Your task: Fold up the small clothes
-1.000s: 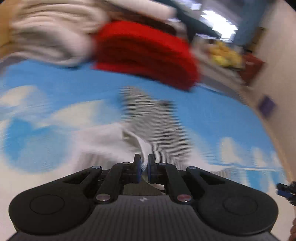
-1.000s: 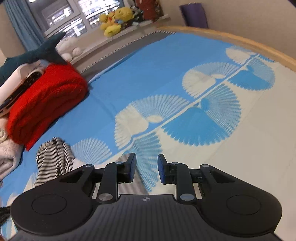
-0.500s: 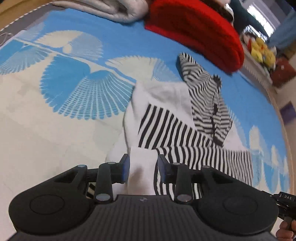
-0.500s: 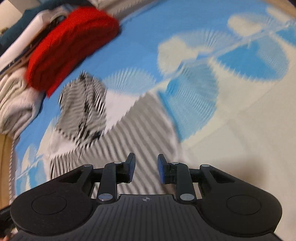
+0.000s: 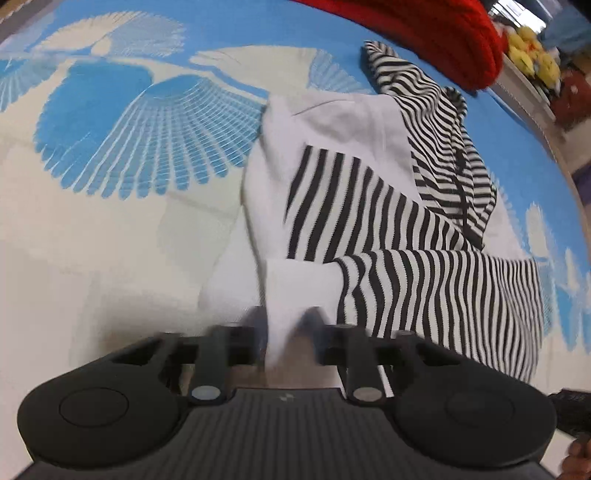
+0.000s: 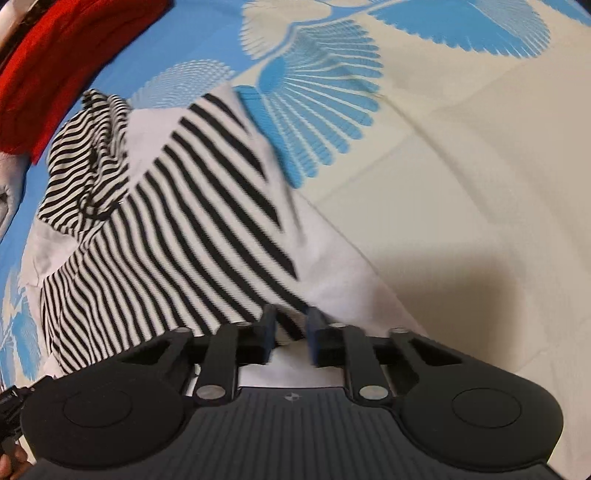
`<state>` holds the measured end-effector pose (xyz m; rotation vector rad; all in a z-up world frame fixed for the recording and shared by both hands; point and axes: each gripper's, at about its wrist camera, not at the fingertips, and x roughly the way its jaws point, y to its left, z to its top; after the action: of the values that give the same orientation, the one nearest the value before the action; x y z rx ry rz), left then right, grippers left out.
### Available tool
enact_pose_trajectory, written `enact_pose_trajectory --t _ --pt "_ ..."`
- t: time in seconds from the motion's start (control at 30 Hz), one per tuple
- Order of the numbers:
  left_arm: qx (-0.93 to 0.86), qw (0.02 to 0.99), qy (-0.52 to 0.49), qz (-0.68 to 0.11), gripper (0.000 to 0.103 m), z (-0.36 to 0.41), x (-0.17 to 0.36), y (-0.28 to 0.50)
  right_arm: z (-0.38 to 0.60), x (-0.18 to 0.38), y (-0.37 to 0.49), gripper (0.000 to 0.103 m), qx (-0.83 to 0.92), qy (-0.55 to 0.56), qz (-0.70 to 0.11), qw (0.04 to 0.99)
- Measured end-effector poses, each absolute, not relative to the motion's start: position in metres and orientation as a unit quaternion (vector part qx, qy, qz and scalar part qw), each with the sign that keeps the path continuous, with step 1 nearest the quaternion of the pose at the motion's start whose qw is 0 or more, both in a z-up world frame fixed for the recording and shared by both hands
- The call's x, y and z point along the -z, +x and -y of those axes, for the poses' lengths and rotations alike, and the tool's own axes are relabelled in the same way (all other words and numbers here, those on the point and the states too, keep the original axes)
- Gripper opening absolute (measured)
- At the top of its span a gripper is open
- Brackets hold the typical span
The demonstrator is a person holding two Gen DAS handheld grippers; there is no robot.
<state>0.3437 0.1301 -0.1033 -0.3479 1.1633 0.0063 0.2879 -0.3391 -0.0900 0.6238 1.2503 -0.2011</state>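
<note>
A small black-and-white striped garment (image 5: 369, 221) with white panels lies crumpled on the bed. In the right wrist view the same garment (image 6: 166, 240) spreads up and left of the fingers. My left gripper (image 5: 286, 325) points down at its near white edge. Its jaws are closing, the fingers are blurred, and the white cloth bunches up between them, touching both. My right gripper (image 6: 291, 332) is over the striped hem. Its jaws are closing too, and cloth sits in the gap with the blue pads still apart from it.
A blue and cream fan-patterned sheet (image 5: 110, 147) covers the bed. A folded red knit (image 5: 424, 33) lies beyond the garment and shows as the red knit (image 6: 33, 85) at top left. Yellow plush toys (image 5: 532, 55) sit on a ledge behind it.
Both grippers have come down close to the garment and tilted more steeply. Their finger gaps have narrowed, with cloth now between the fingers of each.
</note>
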Motion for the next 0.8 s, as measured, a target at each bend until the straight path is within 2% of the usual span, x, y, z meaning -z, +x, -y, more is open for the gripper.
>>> enact_pose_trajectory --t 0.07,0.1,0.17,0.2,0.27,0.33,0.37,0.47,0.57,0.6,0.7,0.8 --pt "-0.011 0.847 -0.141 -0.513 0.003 -0.126 0.095 0.342 0.341 0.089 0.288 0.010 0.095 0.288 -0.576 0.760" --pt "-0.014 0.859 -0.132 -0.495 0.003 -0.124 0.087 0.341 0.340 0.086 0.289 0.010 0.098 0.286 -0.574 0.761" --pt "0.000 0.884 -0.137 -0.447 0.002 -0.122 0.067 0.338 0.336 0.077 0.289 0.023 0.104 0.281 -0.561 0.772" --pt "0.000 0.893 -0.134 -0.429 0.002 -0.121 0.059 0.337 0.333 0.071 0.290 0.025 0.096 0.276 -0.551 0.782" --pt "-0.017 0.896 -0.121 -0.427 0.003 -0.121 0.054 0.337 0.323 0.059 0.292 0.029 0.063 0.271 -0.528 0.803" --pt "-0.056 0.876 -0.119 -0.464 0.005 -0.125 0.063 0.340 0.313 0.054 0.294 0.035 0.042 0.258 -0.517 0.815" --pt "-0.077 0.870 -0.120 -0.472 0.005 -0.127 0.065 0.339 0.311 0.057 0.296 0.038 0.040 0.259 -0.521 0.812" --pt "-0.074 0.884 -0.109 -0.449 0.007 -0.121 0.051 0.334 0.318 0.083 0.298 0.038 0.071 0.281 -0.567 0.772" --pt "-0.006 0.886 -0.099 -0.453 0.024 -0.102 0.051 0.332 0.321 0.090 0.298 0.037 0.082 0.281 -0.574 0.765" --pt "0.010 0.877 -0.096 -0.470 0.034 -0.096 0.058 0.334 0.319 0.086 0.299 0.037 0.083 0.272 -0.571 0.770" --pt "0.015 0.834 -0.077 -0.546 0.036 -0.085 0.099 0.338 0.311 0.070 0.301 0.038 0.078 0.235 -0.548 0.799" --pt "-0.004 0.831 -0.066 -0.553 0.036 -0.082 0.106 0.336 0.304 0.071 0.305 0.038 0.072 0.218 -0.550 0.803"
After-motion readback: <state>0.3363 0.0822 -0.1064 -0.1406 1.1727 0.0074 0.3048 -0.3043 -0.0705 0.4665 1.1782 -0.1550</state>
